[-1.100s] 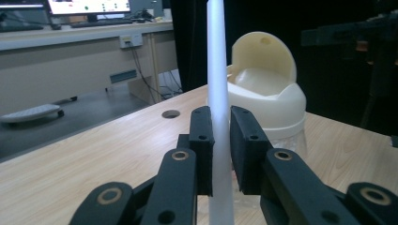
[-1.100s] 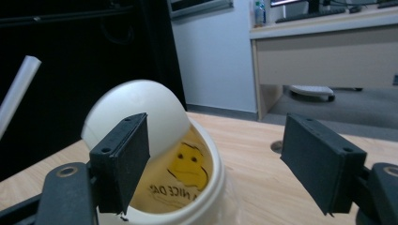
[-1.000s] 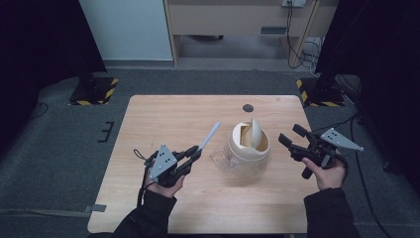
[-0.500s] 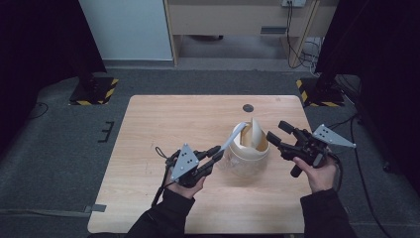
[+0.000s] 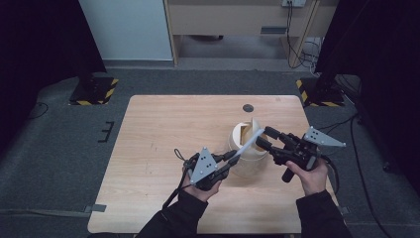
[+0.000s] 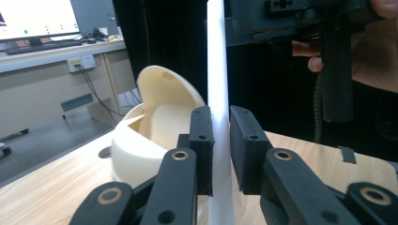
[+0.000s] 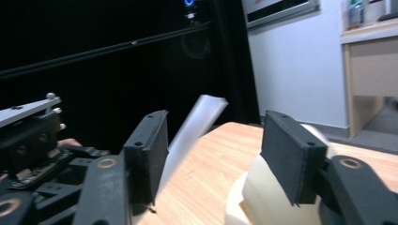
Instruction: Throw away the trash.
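From the high view, the left gripper (image 5: 232,156) holds a long flat white plastic stick (image 5: 247,144) slanting up over the round cream plastic pot (image 5: 246,148), which sits on the wooden bench (image 5: 158,139). The right gripper (image 5: 263,138) waits just beside the pot.

In the left gripper view, the fingers (image 6: 202,145) pinch the stick (image 6: 217,93) tight.

In the right gripper view, the fingers (image 7: 149,154) stand wide apart, stick (image 7: 187,136) near one. A bump there could tip the pot (image 7: 263,197) or knock the stick loose.

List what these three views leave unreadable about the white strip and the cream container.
- Lower end of the flat white plastic strip: left gripper view, hidden behind the left claw.
- Inside of the cream round container: high view, too small; bottom unseen.
- Container's base: right gripper view, cut by the bottom edge.
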`<state>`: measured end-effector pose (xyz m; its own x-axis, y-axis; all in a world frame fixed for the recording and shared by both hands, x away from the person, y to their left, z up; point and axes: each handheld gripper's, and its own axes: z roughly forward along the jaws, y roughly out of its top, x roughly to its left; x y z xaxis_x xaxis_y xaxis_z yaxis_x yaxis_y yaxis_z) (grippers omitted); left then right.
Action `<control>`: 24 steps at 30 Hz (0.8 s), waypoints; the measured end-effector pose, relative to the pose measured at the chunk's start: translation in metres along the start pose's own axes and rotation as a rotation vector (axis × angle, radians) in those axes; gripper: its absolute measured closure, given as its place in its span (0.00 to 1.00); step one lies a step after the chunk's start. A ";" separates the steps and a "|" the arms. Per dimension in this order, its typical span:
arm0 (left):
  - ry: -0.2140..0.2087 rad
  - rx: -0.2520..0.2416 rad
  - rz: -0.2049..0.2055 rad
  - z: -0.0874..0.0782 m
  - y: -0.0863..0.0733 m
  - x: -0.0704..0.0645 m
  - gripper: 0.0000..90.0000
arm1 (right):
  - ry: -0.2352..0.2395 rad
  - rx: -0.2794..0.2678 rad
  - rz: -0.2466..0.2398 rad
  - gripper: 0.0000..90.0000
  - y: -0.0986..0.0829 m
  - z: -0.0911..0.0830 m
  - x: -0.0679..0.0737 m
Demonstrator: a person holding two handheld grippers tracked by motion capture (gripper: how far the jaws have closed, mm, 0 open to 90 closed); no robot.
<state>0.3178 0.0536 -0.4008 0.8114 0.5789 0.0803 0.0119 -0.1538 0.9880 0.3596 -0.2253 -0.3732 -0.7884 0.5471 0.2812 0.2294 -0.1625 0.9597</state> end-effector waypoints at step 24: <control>0.115 0.134 -0.096 -0.064 -0.027 0.049 0.60 | 0.119 0.030 0.048 0.90 0.006 -0.017 0.002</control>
<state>0.3201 0.1376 -0.4153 0.7309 0.6824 0.0086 0.1697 -0.1939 0.9662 0.3496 -0.2390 -0.3665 -0.8376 0.4379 0.3265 0.2842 -0.1612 0.9451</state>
